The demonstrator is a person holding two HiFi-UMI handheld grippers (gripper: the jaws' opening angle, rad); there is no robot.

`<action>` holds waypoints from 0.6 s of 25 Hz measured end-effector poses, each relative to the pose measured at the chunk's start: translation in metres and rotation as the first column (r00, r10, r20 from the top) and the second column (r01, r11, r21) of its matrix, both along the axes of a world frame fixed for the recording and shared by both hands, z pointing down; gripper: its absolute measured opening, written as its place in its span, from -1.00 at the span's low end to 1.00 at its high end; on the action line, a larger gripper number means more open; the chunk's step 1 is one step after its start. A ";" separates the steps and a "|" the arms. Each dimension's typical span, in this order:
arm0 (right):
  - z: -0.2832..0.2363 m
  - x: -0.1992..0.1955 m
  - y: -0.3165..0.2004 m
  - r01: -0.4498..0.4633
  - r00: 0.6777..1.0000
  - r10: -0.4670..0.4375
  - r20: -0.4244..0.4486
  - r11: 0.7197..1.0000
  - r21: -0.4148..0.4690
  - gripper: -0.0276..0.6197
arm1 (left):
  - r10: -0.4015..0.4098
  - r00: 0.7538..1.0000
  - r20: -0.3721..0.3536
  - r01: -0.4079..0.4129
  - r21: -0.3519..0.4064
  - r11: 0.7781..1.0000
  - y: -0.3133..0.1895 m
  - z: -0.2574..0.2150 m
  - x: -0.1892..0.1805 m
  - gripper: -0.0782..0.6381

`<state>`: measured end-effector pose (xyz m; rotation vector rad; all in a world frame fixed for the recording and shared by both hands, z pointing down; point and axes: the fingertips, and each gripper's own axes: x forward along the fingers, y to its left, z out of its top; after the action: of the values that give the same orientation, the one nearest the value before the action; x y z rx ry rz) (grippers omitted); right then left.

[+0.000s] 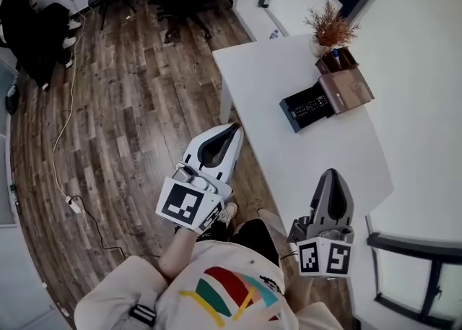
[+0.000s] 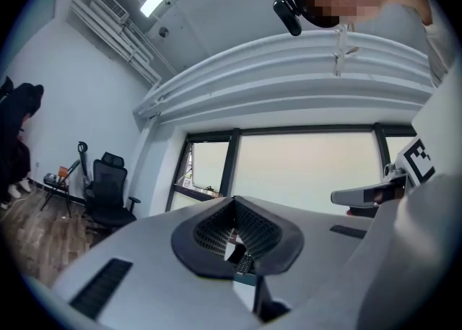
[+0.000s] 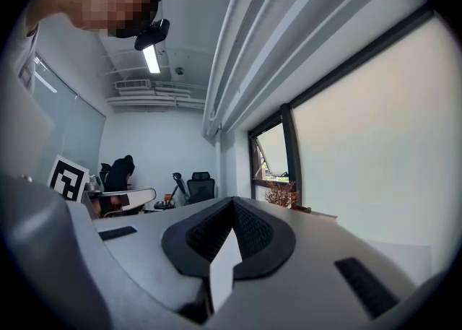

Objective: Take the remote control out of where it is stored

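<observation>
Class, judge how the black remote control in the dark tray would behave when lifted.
The flat black rectangular remote control looks rigid, probably won't flex. Slim, so likely light. Lying flat in its dark tray, it seems unlikely to roll.

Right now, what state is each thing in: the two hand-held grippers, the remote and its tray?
Left hand-held gripper: shut, empty.
Right hand-held gripper: shut, empty.
Remote control: lying in the dark tray, untouched.
Dark tray: open, on the white table against a brown box.
</observation>
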<state>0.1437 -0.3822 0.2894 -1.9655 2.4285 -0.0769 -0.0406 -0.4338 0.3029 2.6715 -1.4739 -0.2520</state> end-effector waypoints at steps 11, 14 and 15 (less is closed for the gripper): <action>0.000 0.012 -0.033 -0.070 0.996 0.069 -0.059 0.997 -0.019 -0.92 | 0.106 0.994 -0.010 -0.106 -0.006 0.994 -0.046 0.001 0.048 -0.76; 0.013 0.013 -0.050 -0.064 0.997 0.063 -0.047 0.997 -0.035 -0.92 | 0.115 0.993 0.009 -0.116 0.023 0.993 -0.061 0.001 0.059 -0.77; 0.018 0.015 -0.057 -0.063 0.997 0.062 -0.040 0.997 -0.040 -0.92 | 0.123 0.992 0.012 -0.123 0.026 0.992 -0.066 0.003 0.065 -0.77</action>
<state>0.1584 -0.4387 0.3072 -2.0778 2.4056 -0.0901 0.0241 -0.4993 0.3062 2.7757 -1.3108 -0.2515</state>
